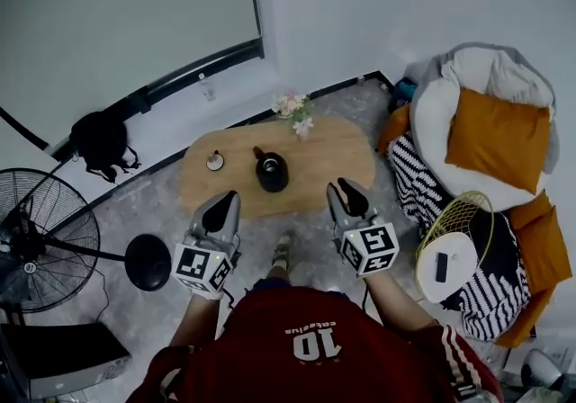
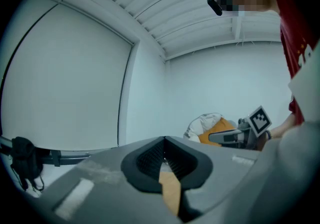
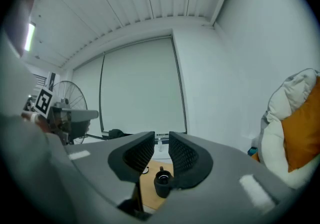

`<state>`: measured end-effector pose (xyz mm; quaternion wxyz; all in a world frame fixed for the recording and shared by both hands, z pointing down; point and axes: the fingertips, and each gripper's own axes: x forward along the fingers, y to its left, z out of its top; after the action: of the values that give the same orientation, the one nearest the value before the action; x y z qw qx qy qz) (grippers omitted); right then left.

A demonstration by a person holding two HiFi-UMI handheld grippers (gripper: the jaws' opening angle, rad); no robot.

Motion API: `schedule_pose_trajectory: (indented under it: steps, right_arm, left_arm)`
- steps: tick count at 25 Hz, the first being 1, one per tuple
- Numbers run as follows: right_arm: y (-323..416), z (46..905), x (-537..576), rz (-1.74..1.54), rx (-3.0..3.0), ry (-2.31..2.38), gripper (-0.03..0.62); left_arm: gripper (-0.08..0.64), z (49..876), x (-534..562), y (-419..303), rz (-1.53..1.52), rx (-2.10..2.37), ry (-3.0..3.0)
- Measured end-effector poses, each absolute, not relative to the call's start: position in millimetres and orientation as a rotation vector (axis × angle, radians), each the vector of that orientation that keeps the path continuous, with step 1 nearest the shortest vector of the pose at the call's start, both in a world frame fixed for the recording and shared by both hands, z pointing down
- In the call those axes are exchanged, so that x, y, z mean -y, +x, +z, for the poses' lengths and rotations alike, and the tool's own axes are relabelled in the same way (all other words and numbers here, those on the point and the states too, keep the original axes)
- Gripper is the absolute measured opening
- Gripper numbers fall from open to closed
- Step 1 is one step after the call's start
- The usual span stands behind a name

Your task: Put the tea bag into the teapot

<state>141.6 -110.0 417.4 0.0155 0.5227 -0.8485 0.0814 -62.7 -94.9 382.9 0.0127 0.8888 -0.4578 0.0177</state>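
Held left gripper (image 1: 227,201) and right gripper (image 1: 346,187) short of the table (image 1: 333,158), over the floor — judged a ready pose, nothing picked yet. Had the left's jaws pressed together on nothing; had the right's apart, also empty, aimed at the black teapot (image 1: 272,170). Spotted a small round item (image 1: 214,160) just left of the pot — probably the tea bag, too small to confirm. Read only "10" on the red shirt (image 1: 315,343); couldn't make out the smaller print.
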Motion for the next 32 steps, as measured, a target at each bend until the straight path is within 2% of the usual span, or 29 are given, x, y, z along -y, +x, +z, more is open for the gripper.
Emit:
schedule_pose_trajectory:
  steps: [7, 20, 32]
  right_arm:
    - [124, 379, 91, 0.222, 2.657, 1.627, 0.051]
    - [121, 373, 70, 0.188, 2.642, 1.667, -0.011]
    - [125, 365, 61, 0.124, 2.64, 1.726, -0.014]
  left_arm:
    - [0.002, 371, 84, -72, 0.006, 1.503, 2.742]
    - [0.002, 361, 65, -90, -0.011, 1.606, 2.724]
    - [0.002, 348, 61, -88, -0.049, 1.652, 2.697]
